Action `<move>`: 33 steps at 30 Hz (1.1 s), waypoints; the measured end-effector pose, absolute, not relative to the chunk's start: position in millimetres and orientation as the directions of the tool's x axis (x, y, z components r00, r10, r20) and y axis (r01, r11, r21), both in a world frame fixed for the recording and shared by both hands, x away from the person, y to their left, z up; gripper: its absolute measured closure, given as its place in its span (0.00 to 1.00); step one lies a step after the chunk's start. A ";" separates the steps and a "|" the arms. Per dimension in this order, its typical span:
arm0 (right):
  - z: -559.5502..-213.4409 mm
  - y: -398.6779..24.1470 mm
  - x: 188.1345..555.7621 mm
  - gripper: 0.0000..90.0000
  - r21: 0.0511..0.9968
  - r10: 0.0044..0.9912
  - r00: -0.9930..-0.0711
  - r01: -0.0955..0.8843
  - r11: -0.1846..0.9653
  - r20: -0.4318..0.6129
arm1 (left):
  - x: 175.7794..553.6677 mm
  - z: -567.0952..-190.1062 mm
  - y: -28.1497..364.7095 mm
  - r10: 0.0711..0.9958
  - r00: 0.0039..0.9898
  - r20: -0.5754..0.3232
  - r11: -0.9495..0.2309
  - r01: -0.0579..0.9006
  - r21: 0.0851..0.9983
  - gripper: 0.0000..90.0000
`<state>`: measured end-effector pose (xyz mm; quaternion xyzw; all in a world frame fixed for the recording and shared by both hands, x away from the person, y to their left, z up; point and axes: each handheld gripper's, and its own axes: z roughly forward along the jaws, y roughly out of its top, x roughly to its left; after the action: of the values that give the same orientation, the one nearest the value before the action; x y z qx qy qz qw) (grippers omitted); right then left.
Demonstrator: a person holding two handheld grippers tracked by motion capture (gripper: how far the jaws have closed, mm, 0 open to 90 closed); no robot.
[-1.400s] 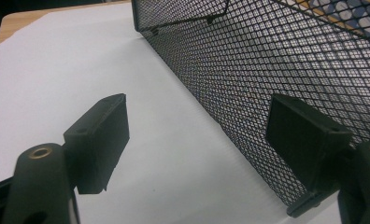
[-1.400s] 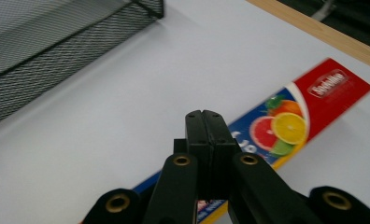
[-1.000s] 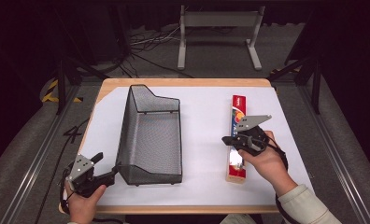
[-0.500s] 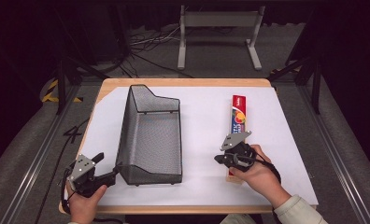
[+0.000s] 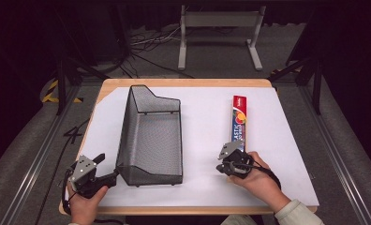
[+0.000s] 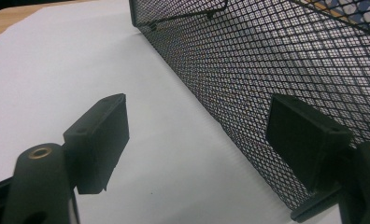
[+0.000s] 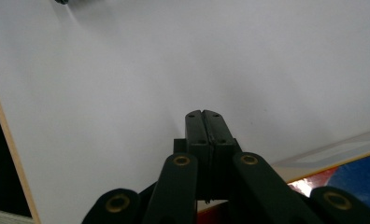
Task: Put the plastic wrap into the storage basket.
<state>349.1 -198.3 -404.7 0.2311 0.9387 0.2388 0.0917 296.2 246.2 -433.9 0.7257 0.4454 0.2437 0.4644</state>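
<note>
A black mesh basket [image 5: 151, 136] lies mid-worktop [image 5: 202, 183], its near-left corner straddled by the left gripper [image 6: 197, 140], fingers wide apart, nothing clamped yet. The right gripper [image 5: 231, 161], fingers pressed together w/ nothing between, rests at the near end of a plastic-wrap box [image 5: 238, 123]. Closing should probably be done squarely on the mesh wall, not the rim.

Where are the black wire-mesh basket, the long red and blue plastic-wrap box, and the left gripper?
black wire-mesh basket [image 5: 151, 136], high view, on its mesh floor.
long red and blue plastic-wrap box [image 5: 239, 119], high view, on its printed top face.
left gripper [image 6: 197, 140], left gripper view, midway between its open fingertips.
</note>
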 end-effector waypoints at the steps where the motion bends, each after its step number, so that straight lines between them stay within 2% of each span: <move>1: -405.6 -197.7 348.9 1.00 0.486 0.475 -0.877 0.387 0.784 -0.068 | 296.3 -433.9 246.2 0.873 0.484 -0.060 -0.172 0.420 0.891 0.25; 9: -404.1 -202.2 344.1 1.00 0.463 0.477 -0.875 0.388 0.797 -0.088 | 295.3 -434.3 247.2 0.873 0.484 -0.062 -0.171 0.421 0.891 0.25; 24: -401.1 -270.3 326.7 1.00 0.470 0.602 -0.796 0.509 0.722 -0.062 | 294.1 -437.3 248.3 0.876 0.474 -0.085 -0.152 0.439 0.885 0.24; 33: -399.4 -311.5 323.3 1.00 0.470 0.688 -0.721 0.581 0.664 -0.081 | 292.3 -437.8 245.8 0.874 0.482 -0.061 -0.182 0.441 0.879 0.24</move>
<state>323.3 -311.5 -399.4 0.3512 0.9034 0.2109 0.1269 292.3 245.8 -437.8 0.7309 0.4499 0.2379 0.4546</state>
